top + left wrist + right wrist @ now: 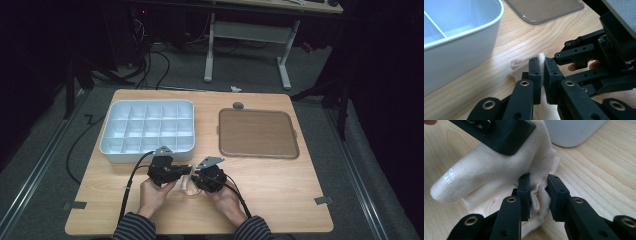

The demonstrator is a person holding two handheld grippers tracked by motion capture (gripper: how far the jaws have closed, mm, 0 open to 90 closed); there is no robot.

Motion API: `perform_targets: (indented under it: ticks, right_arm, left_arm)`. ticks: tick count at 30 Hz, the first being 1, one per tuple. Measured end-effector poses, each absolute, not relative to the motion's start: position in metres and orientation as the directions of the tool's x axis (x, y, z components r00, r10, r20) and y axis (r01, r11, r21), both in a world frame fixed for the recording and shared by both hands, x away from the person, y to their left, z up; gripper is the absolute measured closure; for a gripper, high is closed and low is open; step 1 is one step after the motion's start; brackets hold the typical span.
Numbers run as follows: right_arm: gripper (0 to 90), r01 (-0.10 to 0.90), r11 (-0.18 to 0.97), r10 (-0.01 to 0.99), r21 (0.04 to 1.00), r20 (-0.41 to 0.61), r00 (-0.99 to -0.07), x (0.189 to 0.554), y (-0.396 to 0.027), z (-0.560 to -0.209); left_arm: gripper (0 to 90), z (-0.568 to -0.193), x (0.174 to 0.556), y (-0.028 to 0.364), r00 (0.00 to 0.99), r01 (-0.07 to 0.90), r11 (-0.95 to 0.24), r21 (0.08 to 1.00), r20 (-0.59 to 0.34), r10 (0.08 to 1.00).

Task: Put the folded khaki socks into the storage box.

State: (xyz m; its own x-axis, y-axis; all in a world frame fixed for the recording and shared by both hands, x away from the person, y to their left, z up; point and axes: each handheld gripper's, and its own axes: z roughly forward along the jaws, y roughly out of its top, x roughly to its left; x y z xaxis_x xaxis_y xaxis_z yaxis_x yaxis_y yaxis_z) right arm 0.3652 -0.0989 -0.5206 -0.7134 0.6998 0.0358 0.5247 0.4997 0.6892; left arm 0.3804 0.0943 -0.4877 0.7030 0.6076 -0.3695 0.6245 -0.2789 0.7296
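Note:
A cream sock (187, 186) lies on the wooden table between my two grippers, near the front edge. My left gripper (184, 171) is shut on a thin edge of the sock (517, 65), its jaws (542, 62) nearly touching around the fabric. In the right gripper view, the sock (481, 170) shows its rounded toe with faint printed letters. My right gripper (539, 179) pinches a bunched fold of it between its pads. The right gripper (196, 176) faces the left one closely. Hands in striped sleeves hold both.
A white compartment box (145, 156) with several empty cells stands just beyond the left gripper, its wall close by (456, 57). A brown flat tray (257, 132) lies at the back right. Bare wood stretches right of the hands. Desk legs and cables stand beyond the table.

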Motion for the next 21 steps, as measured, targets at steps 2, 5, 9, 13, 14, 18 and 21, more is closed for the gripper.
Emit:
perform_targets:
  ticks: [2,5,9,13,14,18,21]
  right_arm:
    - [73.2,0.524,0.5,0.697,0.689,0.038,-0.716,0.366,-0.099,-0.521]
    - [73.3,0.524,0.497,0.693,0.691,0.047,-0.719,0.367,-0.099,-0.521]
    - [73.5,0.523,0.498,0.692,0.691,0.047,-0.721,0.367,-0.1,-0.521]
    - [73.5,0.523,0.496,0.688,0.694,0.054,-0.724,0.368,-0.101,-0.522]
    - [73.5,0.526,0.492,0.689,0.693,0.059,-0.722,0.368,-0.102,-0.522]
    - [72.0,0.533,0.476,0.689,0.699,0.079,-0.72,0.367,-0.104,-0.522]
    - [70.0,0.54,0.475,0.691,0.695,0.086,-0.718,0.366,-0.107,-0.52]
  left_arm:
    - [85.6,-0.489,0.382,0.094,0.705,0.624,-0.277,0.731,-0.374,0.602]
    - [85.6,-0.49,0.385,0.089,0.712,0.619,-0.283,0.733,-0.372,0.595]
    - [85.5,-0.492,0.389,0.079,0.726,0.611,-0.303,0.732,-0.364,0.584]
    - [85.3,-0.498,0.392,0.078,0.718,0.617,-0.292,0.73,-0.372,0.588]
    - [85.3,-0.499,0.392,0.077,0.717,0.619,-0.294,0.728,-0.372,0.589]
    - [85.3,-0.501,0.392,0.076,0.724,0.607,-0.313,0.73,-0.347,0.596]
    - [85.3,-0.502,0.391,0.076,0.727,0.604,-0.327,0.727,-0.334,0.6]
